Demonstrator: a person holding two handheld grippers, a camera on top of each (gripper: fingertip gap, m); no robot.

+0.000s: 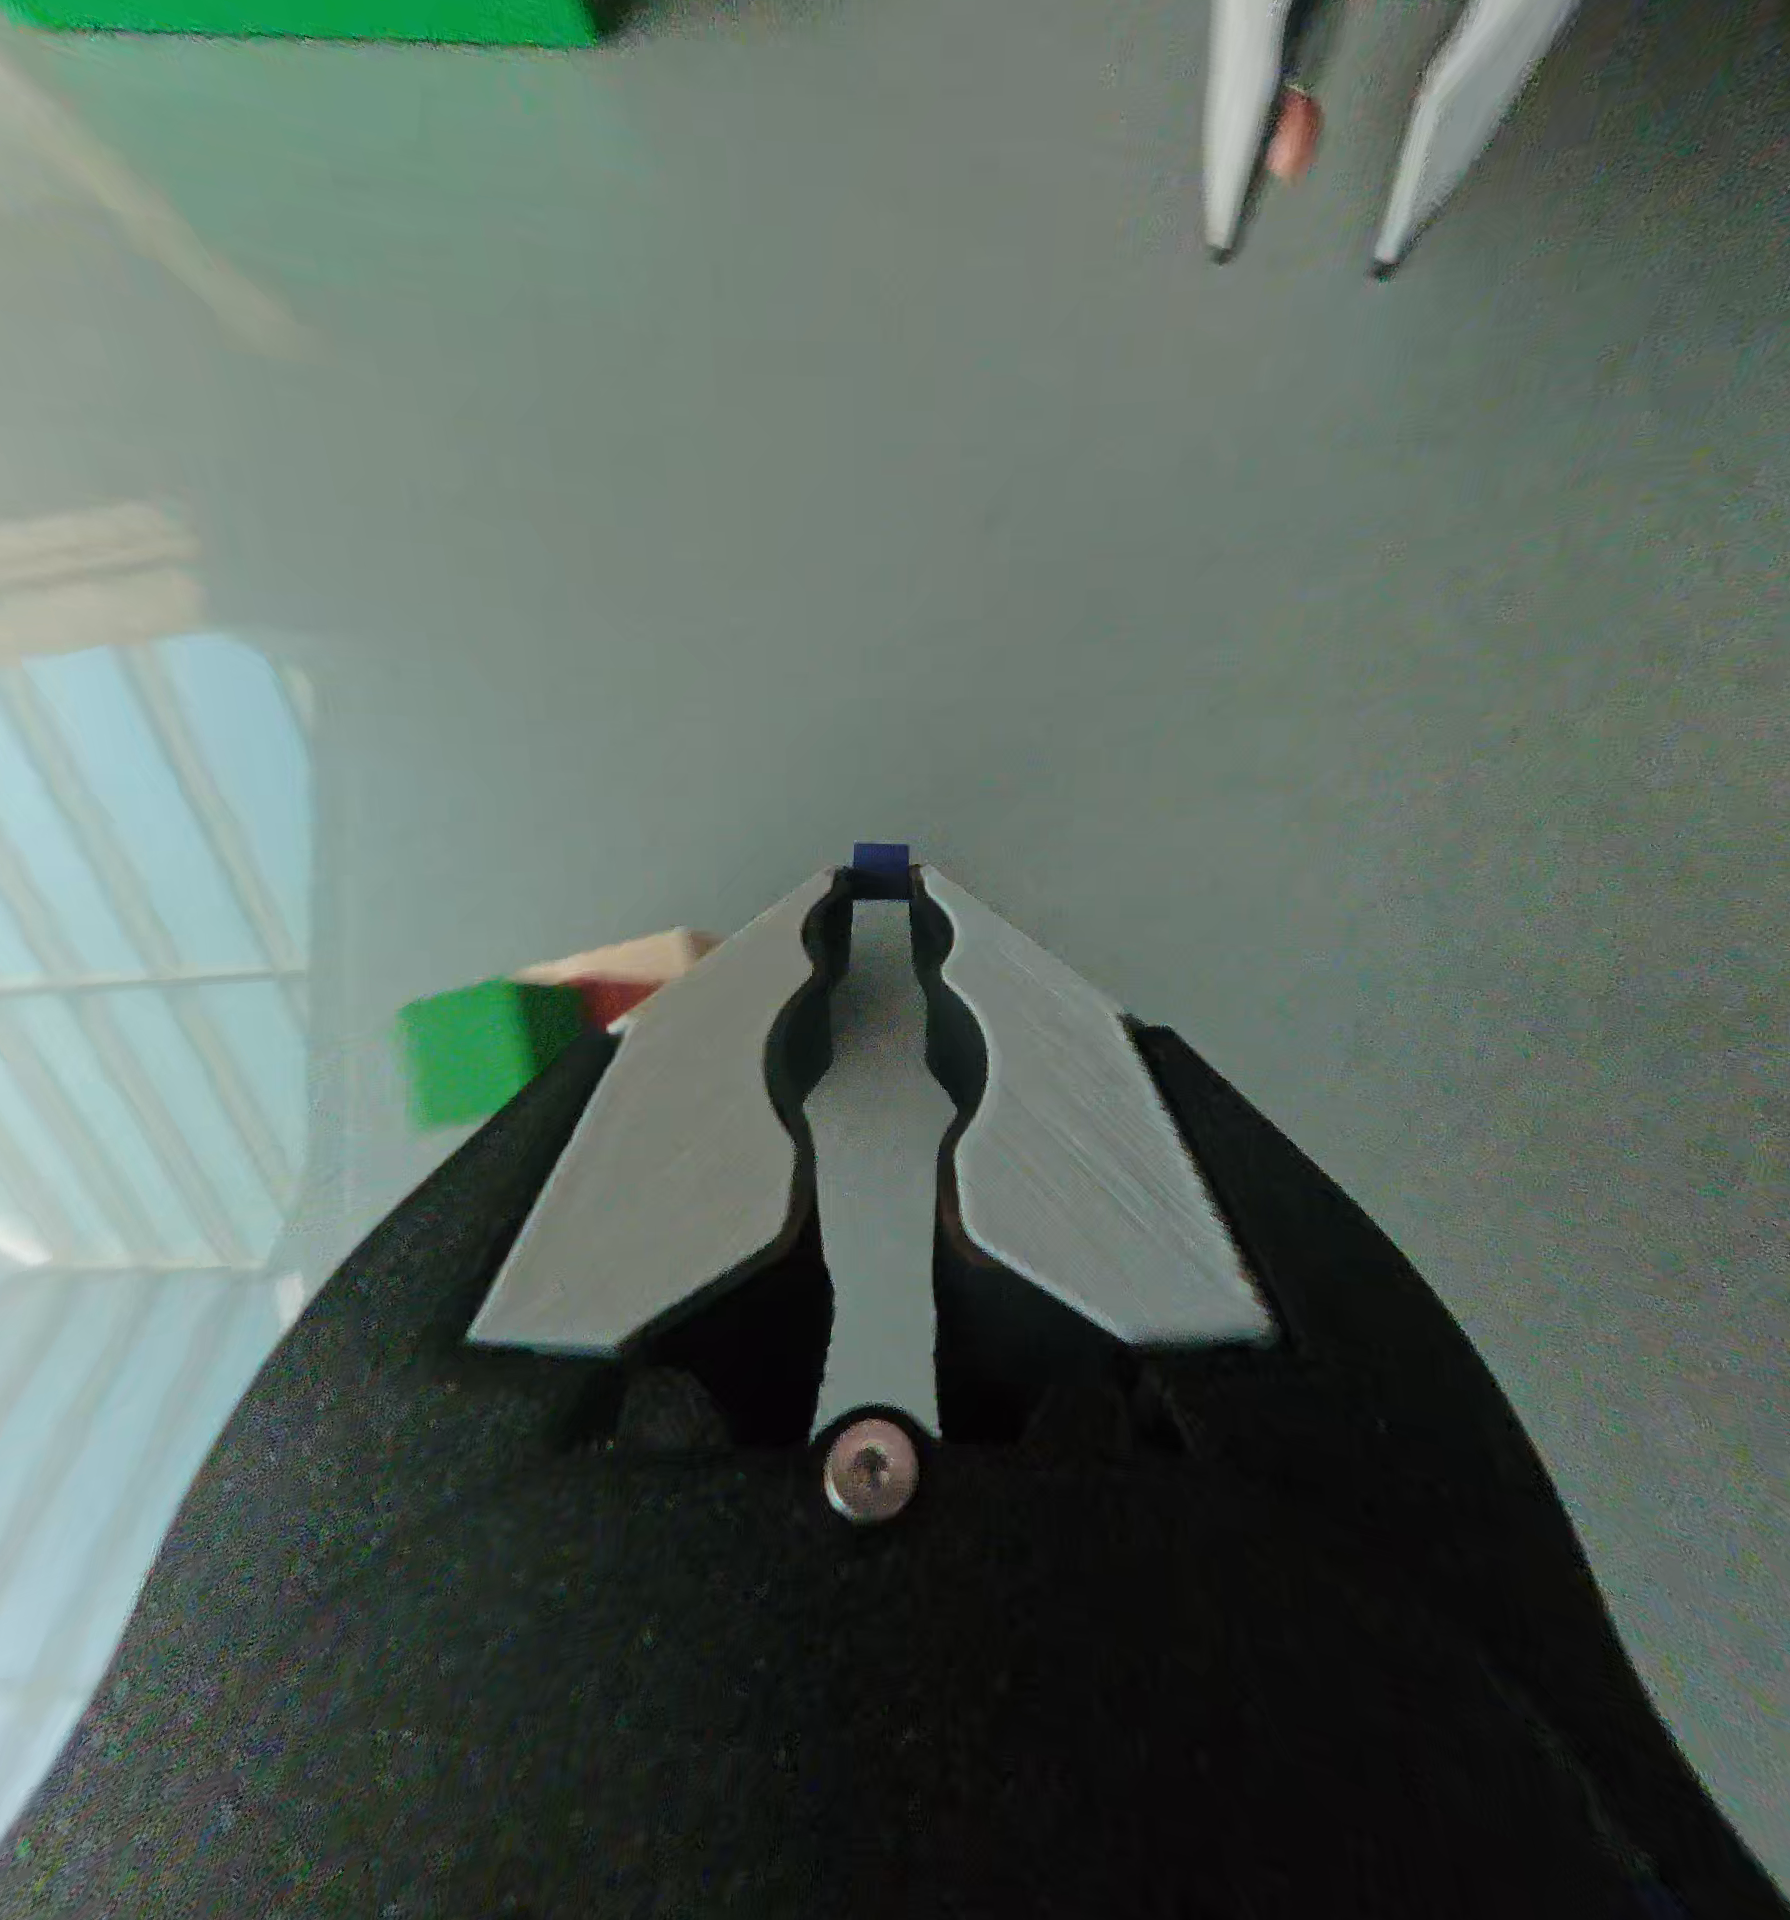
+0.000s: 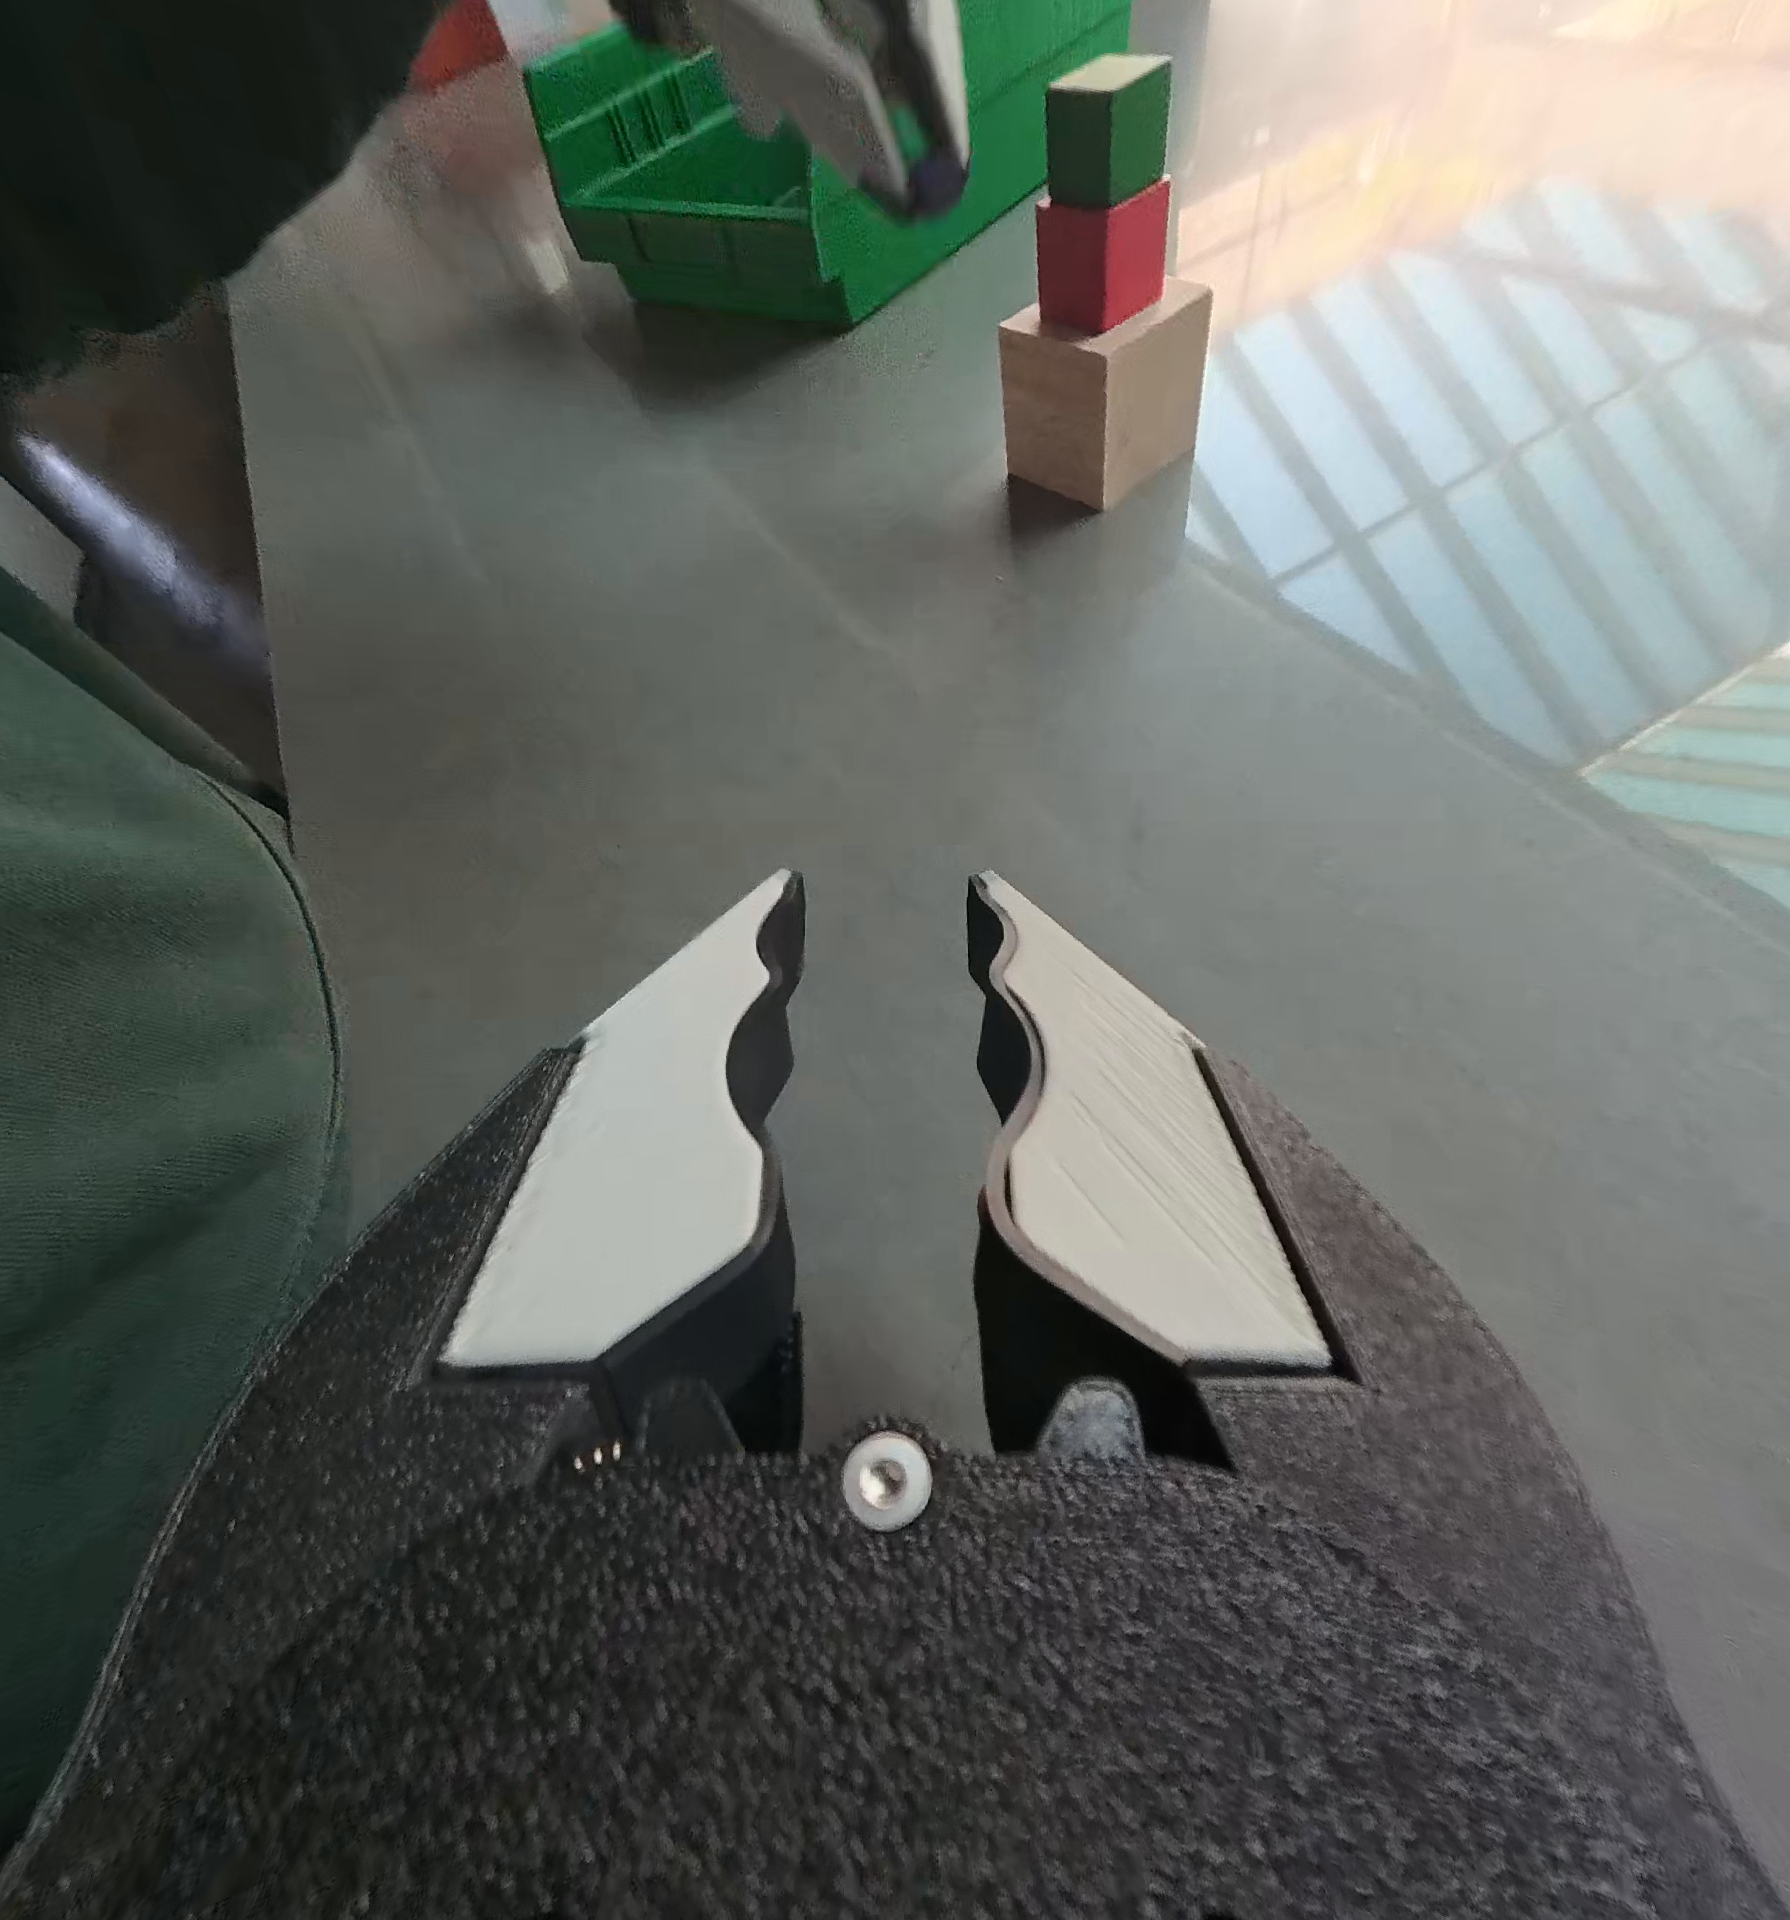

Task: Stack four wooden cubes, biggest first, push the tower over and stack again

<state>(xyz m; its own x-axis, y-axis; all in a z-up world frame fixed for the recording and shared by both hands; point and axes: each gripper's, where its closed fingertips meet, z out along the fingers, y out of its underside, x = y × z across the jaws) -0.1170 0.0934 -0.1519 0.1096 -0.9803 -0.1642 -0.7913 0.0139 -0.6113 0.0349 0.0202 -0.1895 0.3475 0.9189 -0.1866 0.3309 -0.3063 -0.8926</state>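
A small dark-blue cube (image 1: 880, 864) is pinched by the left gripper (image 1: 880, 883); the right gripper (image 2: 886, 894), spread wide, is held empty above the grey tabletop (image 2: 662, 675), a three-block wooden stack (image 2: 1107, 281) at one o'clock.

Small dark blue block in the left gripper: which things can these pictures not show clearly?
- Small dark blue block: left wrist view, mostly hidden by left gripper fingertips.
- Green plastic bin: right wrist view, contents hidden by its walls.
- Pinkish piece: left wrist view, blurred between the far right gripper fingers.

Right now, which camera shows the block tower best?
The right wrist view: the whole tower stands clear, green block on red block on wooden block. The left wrist view shows only blurry bits of it beside the left gripper.
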